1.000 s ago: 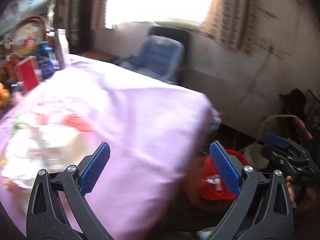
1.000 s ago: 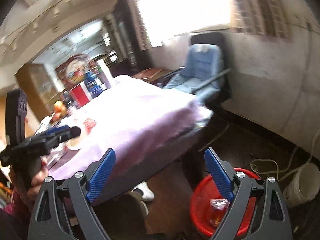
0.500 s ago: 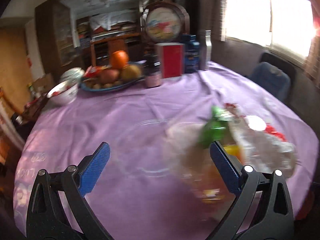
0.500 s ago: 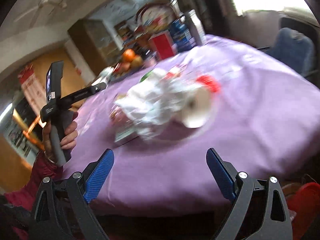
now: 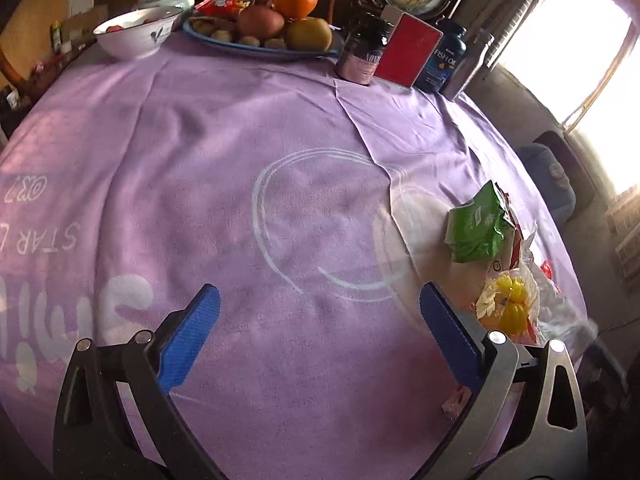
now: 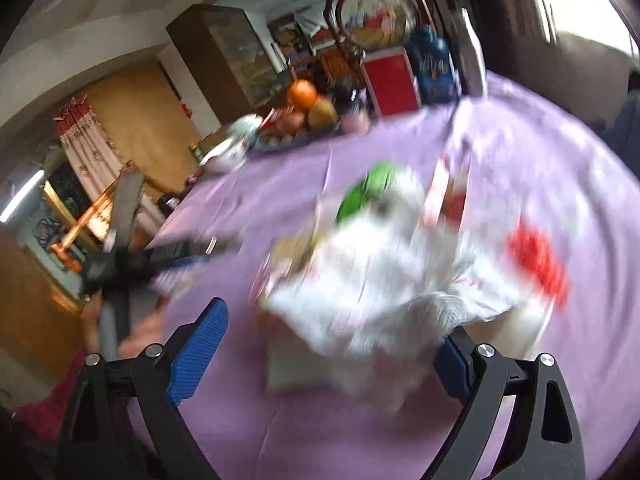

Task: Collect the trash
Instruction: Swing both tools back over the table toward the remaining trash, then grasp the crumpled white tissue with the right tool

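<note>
matt fleecy purple tablecloth (image 5: 240, 160); glossy crinkled green wrapper (image 5: 476, 228).

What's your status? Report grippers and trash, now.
Left gripper open, over bare purple cloth. Right gripper open, empty, closing on trash pile. Green wrapper on top. Nothing in the way.

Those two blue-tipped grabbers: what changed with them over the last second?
Both swung up from the red bin on the floor to the purple tablecloth. The left gripper now hovers over bare cloth, with the trash pile to its right. The right gripper has closed in on that pile. Nothing was picked up or let go; both stayed open and empty.
</note>
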`<state>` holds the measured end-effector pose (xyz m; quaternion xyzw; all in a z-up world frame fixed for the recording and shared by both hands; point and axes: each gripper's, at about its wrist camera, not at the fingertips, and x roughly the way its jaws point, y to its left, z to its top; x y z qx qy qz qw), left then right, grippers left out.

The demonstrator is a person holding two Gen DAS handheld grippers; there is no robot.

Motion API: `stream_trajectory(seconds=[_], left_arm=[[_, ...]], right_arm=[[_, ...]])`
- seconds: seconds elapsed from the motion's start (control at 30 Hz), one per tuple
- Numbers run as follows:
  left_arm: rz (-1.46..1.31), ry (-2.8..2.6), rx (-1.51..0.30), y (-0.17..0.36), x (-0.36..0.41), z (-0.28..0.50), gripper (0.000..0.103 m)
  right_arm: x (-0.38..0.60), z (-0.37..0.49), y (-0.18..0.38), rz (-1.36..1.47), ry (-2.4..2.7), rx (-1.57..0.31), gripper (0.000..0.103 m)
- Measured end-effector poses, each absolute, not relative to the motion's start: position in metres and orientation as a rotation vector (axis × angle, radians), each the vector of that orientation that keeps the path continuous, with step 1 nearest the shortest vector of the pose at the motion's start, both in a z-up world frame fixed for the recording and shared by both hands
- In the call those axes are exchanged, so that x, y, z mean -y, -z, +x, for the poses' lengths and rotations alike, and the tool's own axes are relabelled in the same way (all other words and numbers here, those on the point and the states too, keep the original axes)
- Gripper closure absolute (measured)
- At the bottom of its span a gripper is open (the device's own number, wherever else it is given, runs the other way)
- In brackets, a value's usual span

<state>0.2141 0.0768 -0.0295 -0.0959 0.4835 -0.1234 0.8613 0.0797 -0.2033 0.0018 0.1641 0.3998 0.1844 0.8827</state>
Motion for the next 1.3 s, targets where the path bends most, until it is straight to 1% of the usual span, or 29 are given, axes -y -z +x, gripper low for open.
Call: stream_trajectory(seconds=[0.13, 0.33, 0.47, 0.53, 0.8, 0.9, 1.0, 1.07, 1.3], left_arm=[[-0.196, 0.231, -1.004, 0.029, -0.079, 0.216, 0.007], [-0.181, 0.239, -1.006, 0.029, -0.075, 0.216, 0.007], [-0.146, 0.237, -1.000, 0.029, -0.069, 0.214, 0.007], [-0.126, 0.220, -0.992, 0.030, -0.068, 0.214, 0.007], [-0.076, 0.225, -0.986, 0.032, -0.061, 0.212, 0.007], [-0.033, 0.217, -0.969, 0.032, -0.055, 0.209, 0.007], [-0.012, 0.222, -0.963, 0.032, -0.051, 0.207, 0.007], [-0.007, 0.218, -0.963, 0.033, -0.050, 0.207, 0.007], [0.044, 0.196, -0.948, 0.036, -0.046, 0.207, 0.007]], right_arm=[[0.213, 0.119, -0.005, 0.245, -0.281, -0.838, 0.011], [0.239, 0.117, -0.013, 0.225, -0.200, -0.815, 0.011], [0.265, 0.149, -0.001, 0.266, -0.167, -0.882, 0.011], [0.275, 0.159, 0.004, 0.230, -0.086, -0.878, 0.011], [0.347, 0.142, 0.011, 0.035, 0.258, -0.870, 0.011], [0.364, 0.127, 0.012, 0.104, 0.231, -0.870, 0.011], [0.343, 0.108, 0.010, 0.171, 0.044, -0.884, 0.011], [0.314, 0.097, 0.009, 0.110, -0.015, -0.882, 0.006], [0.232, 0.089, 0.020, -0.237, -0.031, -0.852, 0.006]])
